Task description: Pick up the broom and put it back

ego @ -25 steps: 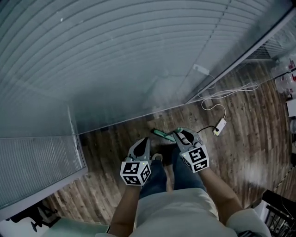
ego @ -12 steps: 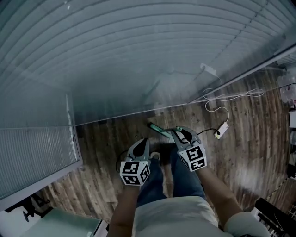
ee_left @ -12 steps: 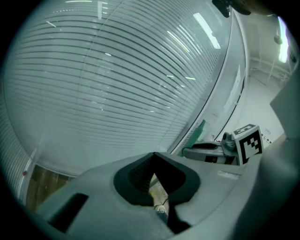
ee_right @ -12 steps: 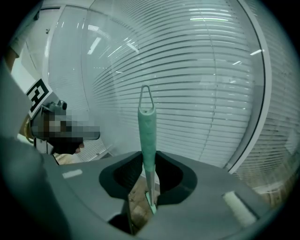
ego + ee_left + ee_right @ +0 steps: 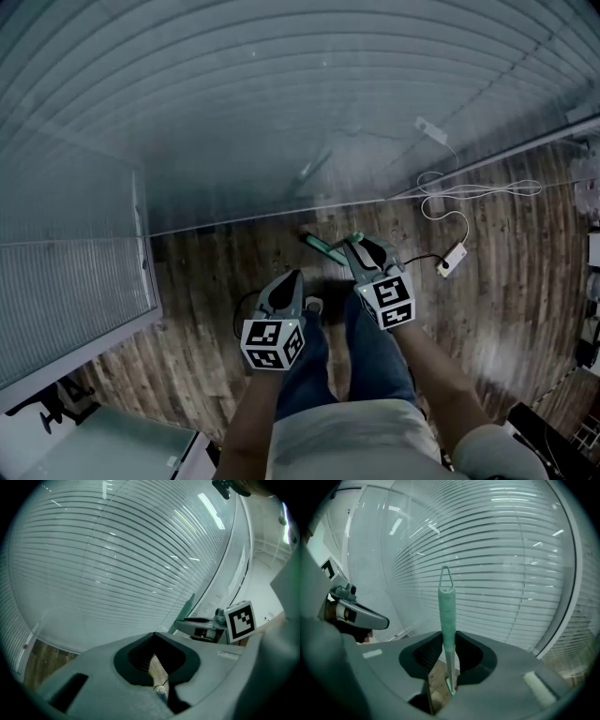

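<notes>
The broom's green handle (image 5: pixel 323 248) juts from my right gripper (image 5: pixel 354 249) toward the foot of the blinds. In the right gripper view the handle (image 5: pixel 446 616) stands upright between the jaws, its hanging loop at the top, and the right gripper (image 5: pixel 449 679) is shut on it. The broom's head is hidden. My left gripper (image 5: pixel 292 279) hangs beside it over the wooden floor, jaws nearly together with nothing between them. From the left gripper view, the right gripper (image 5: pixel 206 626) and a bit of the green handle (image 5: pixel 187 607) show at the right.
A glass wall with horizontal blinds (image 5: pixel 281 112) rises straight ahead, with a frosted panel (image 5: pixel 66 300) at the left. A white cable runs across the wooden floor to a white adapter (image 5: pixel 448 261) right of the grippers. The person's jeans (image 5: pixel 375 352) and a shoe (image 5: pixel 313 305) are below.
Both grippers have sunk a little toward the floor. The right one has edged toward the wall and still holds the green handle.
</notes>
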Demonstrator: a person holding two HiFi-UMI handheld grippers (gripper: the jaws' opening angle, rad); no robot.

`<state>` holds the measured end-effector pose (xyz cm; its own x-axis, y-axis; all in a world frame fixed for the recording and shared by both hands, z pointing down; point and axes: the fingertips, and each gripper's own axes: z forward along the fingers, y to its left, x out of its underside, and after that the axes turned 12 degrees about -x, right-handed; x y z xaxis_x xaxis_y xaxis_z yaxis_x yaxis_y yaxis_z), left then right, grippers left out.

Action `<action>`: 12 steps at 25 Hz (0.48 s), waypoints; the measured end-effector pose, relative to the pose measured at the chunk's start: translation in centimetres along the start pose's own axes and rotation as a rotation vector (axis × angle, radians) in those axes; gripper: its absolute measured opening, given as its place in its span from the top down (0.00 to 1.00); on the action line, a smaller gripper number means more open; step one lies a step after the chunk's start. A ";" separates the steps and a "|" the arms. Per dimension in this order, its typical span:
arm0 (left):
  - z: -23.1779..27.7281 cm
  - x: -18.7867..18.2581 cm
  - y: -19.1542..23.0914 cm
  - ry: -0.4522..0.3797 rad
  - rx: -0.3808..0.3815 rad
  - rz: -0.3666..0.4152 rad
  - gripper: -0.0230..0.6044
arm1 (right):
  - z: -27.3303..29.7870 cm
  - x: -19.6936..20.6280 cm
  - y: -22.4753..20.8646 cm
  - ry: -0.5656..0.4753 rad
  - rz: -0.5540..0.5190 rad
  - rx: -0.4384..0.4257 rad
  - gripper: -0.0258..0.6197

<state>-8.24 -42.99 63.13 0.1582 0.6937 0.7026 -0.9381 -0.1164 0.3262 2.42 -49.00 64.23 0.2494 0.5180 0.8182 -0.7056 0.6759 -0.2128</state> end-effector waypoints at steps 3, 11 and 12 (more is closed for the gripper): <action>0.2 0.2 -0.2 0.001 0.000 -0.006 0.96 | 0.9 0.1 -0.5 0.008 -0.007 -0.003 0.81; 0.5 0.3 0.3 0.002 -0.005 -0.012 0.96 | 3.4 -0.9 -2.1 -0.013 0.023 0.011 0.81; 0.5 0.3 0.5 0.001 -0.006 -0.014 0.96 | 3.7 -1.0 -2.2 -0.015 0.026 0.013 0.81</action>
<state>-8.45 -43.17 63.85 0.1710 0.6959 0.6975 -0.9378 -0.1022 0.3318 1.31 -52.95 65.85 0.2211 0.5274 0.8203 -0.7201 0.6555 -0.2274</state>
